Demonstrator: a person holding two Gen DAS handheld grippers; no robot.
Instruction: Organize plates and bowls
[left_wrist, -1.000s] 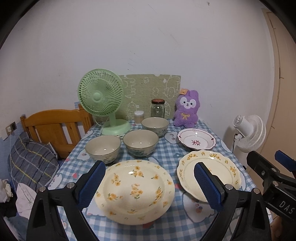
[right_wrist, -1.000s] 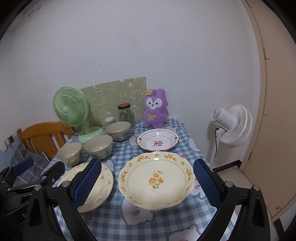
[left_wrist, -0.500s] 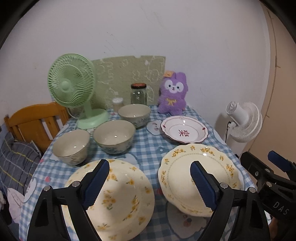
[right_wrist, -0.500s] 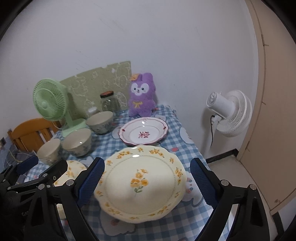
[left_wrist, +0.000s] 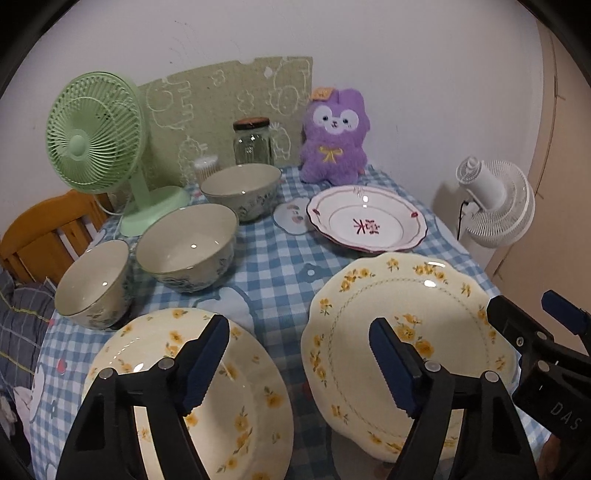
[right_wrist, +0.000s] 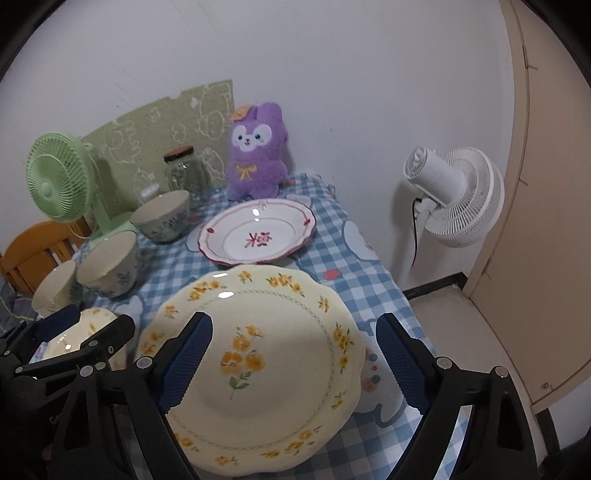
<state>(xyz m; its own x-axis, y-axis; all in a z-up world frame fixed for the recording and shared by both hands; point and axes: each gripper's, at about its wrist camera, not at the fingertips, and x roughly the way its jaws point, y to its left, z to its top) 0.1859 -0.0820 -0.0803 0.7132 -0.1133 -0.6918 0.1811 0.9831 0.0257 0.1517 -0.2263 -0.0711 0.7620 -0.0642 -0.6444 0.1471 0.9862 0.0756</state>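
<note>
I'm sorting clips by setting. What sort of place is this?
Most likely a room in a home: a table with a checked cloth set against a wall, a purple plush toy, a green desk fan and a wooden chair.

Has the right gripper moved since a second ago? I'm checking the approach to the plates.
Yes. The right gripper has come forward and down: the scalloped yellow-flower plate now looms larger between its closing, empty jaws.
</note>
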